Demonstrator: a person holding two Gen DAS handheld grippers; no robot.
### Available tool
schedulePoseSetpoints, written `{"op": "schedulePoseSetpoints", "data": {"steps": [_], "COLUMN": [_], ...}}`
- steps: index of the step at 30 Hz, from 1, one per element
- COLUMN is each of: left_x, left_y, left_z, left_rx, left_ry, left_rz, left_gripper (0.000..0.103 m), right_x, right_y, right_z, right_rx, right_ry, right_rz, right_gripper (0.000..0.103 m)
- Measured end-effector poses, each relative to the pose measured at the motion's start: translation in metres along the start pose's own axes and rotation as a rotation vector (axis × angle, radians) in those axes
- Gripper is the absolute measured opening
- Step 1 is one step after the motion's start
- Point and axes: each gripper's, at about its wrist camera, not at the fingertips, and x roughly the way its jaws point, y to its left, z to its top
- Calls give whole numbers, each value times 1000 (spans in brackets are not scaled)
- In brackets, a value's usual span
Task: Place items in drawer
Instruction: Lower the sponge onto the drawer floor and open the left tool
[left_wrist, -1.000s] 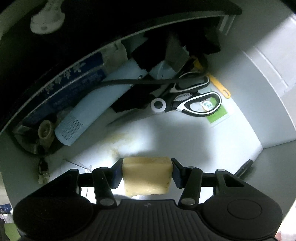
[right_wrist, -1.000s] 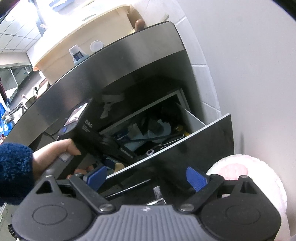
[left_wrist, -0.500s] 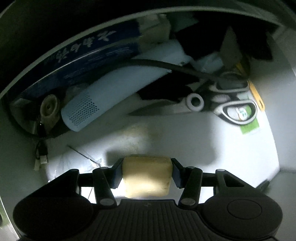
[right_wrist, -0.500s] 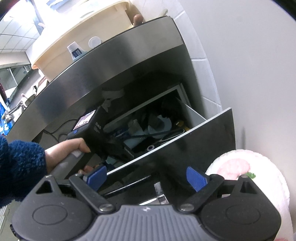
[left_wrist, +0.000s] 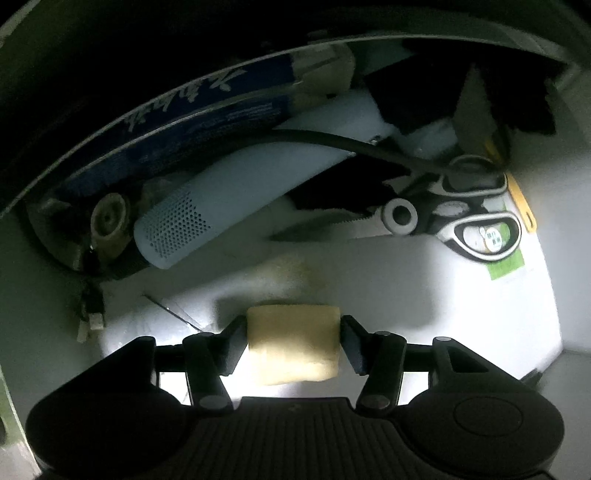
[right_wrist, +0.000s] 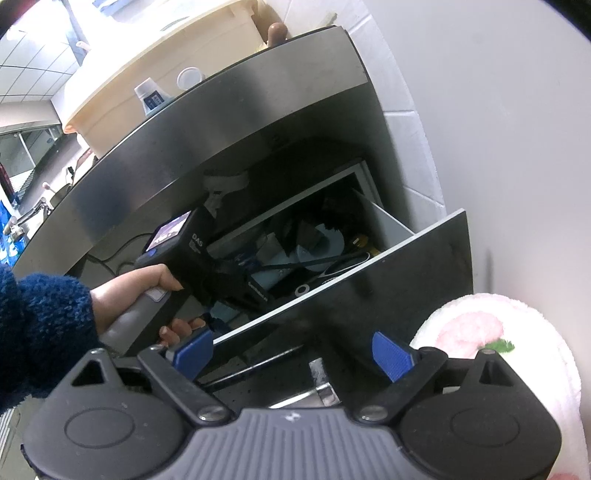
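The left tool (left_wrist: 293, 334) points straight down into the open drawer (right_wrist: 391, 225), and a pale yellow block (left_wrist: 293, 345) — perhaps a sponge, the light is too poor to be sure — sits between its two dark pads. The jaws are opening; the left pad still seems to touch the block, while a thin gap shows at the right. The block hangs low over the bare white drawer floor (left_wrist: 406, 295), whether resting on it I cannot tell. Beyond it lie a white perforated cylinder (left_wrist: 229, 206), tilted, and black-and-white scissors (left_wrist: 454, 225) to the right, with a black cable (left_wrist: 369, 147) crossing over both. A blue printed package (left_wrist: 192, 125) lies along the back edge.

From the right wrist view, the right tool (right_wrist: 291, 350) stands open with nothing between its blue pads, aimed down at the drawer's dark front panel. A hand (right_wrist: 136, 291) in a fuzzy blue sleeve (right_wrist: 40, 328) grips the left tool's grey handle, wrist bent so the device dips into the drawer. A pink-and-white towel (right_wrist: 491, 332) sits at the right — just beside the drawer front.
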Motion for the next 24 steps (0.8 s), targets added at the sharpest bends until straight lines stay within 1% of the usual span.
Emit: {"op": "schedulePoseSetpoints", "data": {"steps": [2, 6, 10, 14, 16, 20, 24], "left_x": [-3, -8, -15, -21, -27, -35, -48], "left_y": [-4, -10, -16, -21, -21, -27, -23], "left_z": [-2, -6, -14, -24, -28, -31, -37], "left_rx": [34, 83, 150, 206, 227, 253, 273], "left_ry": [-11, -38, -84, -137, -167, -219, -272], "left_rz": [17, 33, 83, 95, 97, 95, 79], "left_gripper": [60, 64, 72, 73, 76, 77, 77], "right_x": [1, 1, 1, 1, 1, 1, 1], "right_y": [0, 0, 0, 0, 1, 2, 4], "right_z": [0, 1, 1, 1, 1, 1, 0], "right_rx": [-1, -4, -8, -15, -18, -23, -36], "right_ry": [2, 2, 1, 0, 0, 0, 1], "right_rz": [1, 6, 5, 6, 7, 4, 0], "right_gripper": [93, 93, 93, 93, 93, 93, 93]}}
